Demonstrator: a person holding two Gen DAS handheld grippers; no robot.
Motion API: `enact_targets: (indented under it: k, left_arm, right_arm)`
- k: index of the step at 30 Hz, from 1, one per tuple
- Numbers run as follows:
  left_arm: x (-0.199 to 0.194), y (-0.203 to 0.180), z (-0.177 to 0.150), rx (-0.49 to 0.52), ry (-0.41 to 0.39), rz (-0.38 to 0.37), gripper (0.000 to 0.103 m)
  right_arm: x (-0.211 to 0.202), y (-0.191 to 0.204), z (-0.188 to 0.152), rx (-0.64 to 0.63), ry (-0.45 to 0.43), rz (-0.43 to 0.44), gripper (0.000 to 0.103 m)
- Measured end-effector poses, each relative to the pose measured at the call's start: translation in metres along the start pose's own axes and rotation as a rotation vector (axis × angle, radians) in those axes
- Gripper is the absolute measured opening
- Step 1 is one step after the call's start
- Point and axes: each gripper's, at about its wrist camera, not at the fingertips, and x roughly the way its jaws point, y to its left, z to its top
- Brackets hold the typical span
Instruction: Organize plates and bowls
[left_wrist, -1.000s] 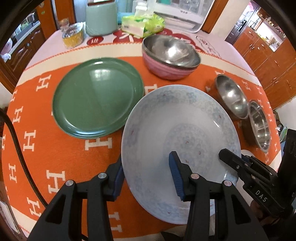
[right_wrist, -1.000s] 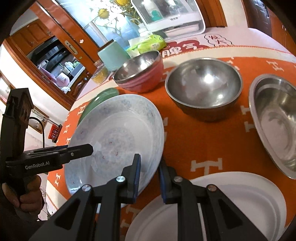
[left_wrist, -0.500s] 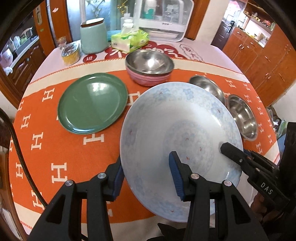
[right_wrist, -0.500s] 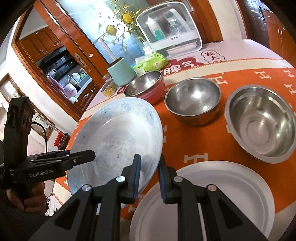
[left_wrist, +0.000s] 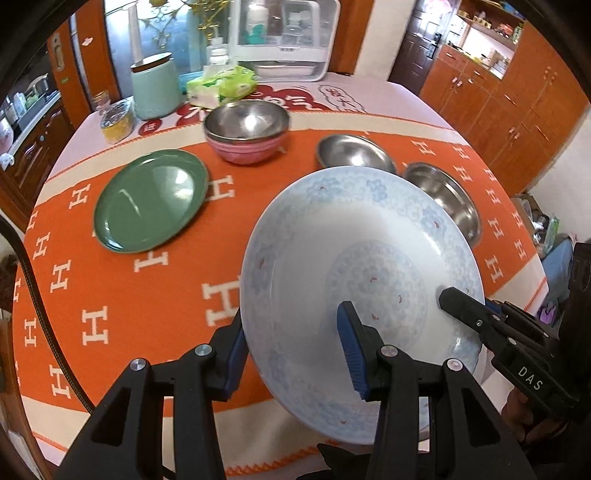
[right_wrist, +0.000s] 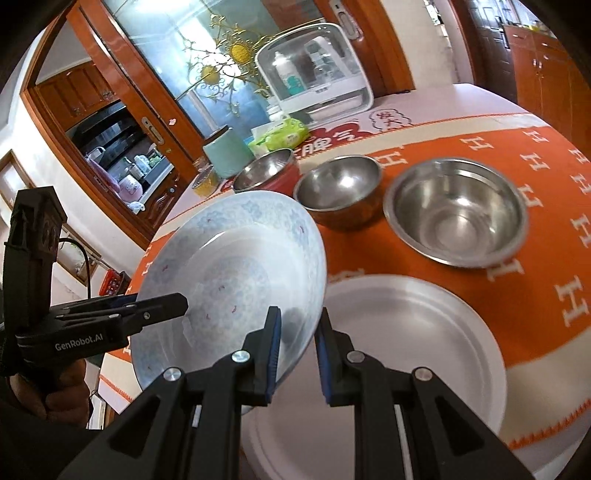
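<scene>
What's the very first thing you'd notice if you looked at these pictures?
The big blue-flowered plate, held tilted above the orange tablecloth, both grippers clamped on its rim: the left gripper and the right gripper. Behind it sit shiny steel bowls, and a green plate lies to the left.

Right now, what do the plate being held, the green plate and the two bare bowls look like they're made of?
Held plate: likely glazed ceramic or porcelain; glossy white with a pale blue floral print.
Green plate: smooth, glossy, with sharp window reflections; glazed ceramic or melamine, can't tell which.
Two bowls: stainless steel by the look; mirror-like grey metal with bright highlights.
</scene>
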Motion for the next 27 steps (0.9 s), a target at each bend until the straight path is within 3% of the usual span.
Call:
enact_targets:
  k: [12,27]
  left_arm:
    - [0.019,-0.050,-0.027,0.088,0.057,-0.052,0.044]
    - [0.061,-0.092,-0.038,0.203,0.166,-0.070,0.044]
  right_arm:
    - [-0.028,-0.036,-0.043,0.095,0.034,-0.085,0.018]
    - [-0.030,-0.071,-0.064,0.179,0.112,-0.207,0.018]
